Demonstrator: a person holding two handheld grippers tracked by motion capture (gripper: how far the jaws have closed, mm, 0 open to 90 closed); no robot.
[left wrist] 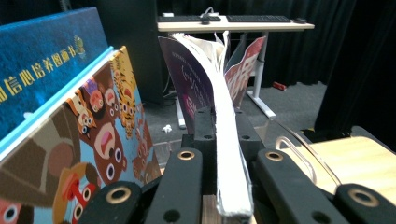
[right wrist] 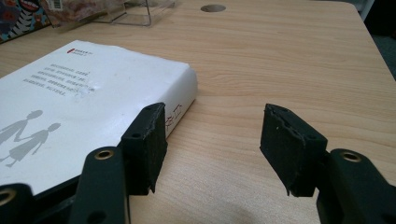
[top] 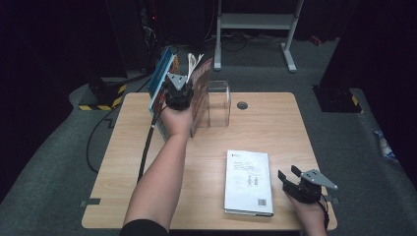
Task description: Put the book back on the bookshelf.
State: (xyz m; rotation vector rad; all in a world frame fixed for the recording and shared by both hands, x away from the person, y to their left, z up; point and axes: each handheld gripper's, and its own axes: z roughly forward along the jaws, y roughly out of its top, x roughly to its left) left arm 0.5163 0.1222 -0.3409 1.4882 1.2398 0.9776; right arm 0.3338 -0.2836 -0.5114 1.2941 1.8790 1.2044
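My left gripper (top: 178, 93) is raised over the table's far left and shut on the edge of a thin picture book (top: 201, 91) held upright. In the left gripper view the black jaws (left wrist: 224, 126) pinch this book (left wrist: 201, 79), whose white pages fan out above. Beside it lean a blue book (left wrist: 42, 60) and a cartoon animal book (left wrist: 98, 135). A white book (top: 248, 182) lies flat at the front right. My right gripper (top: 289, 173) rests just right of it, open, with its left jaw close to the white book's (right wrist: 93, 88) corner.
A clear acrylic holder (top: 219, 103) stands behind the held book, and its curved rim (left wrist: 299, 154) lies just to the right of the jaws. A round cable hole (top: 242, 105) sits in the tabletop (top: 275, 132) beyond it. A white desk frame (top: 255, 22) stands on the floor behind.
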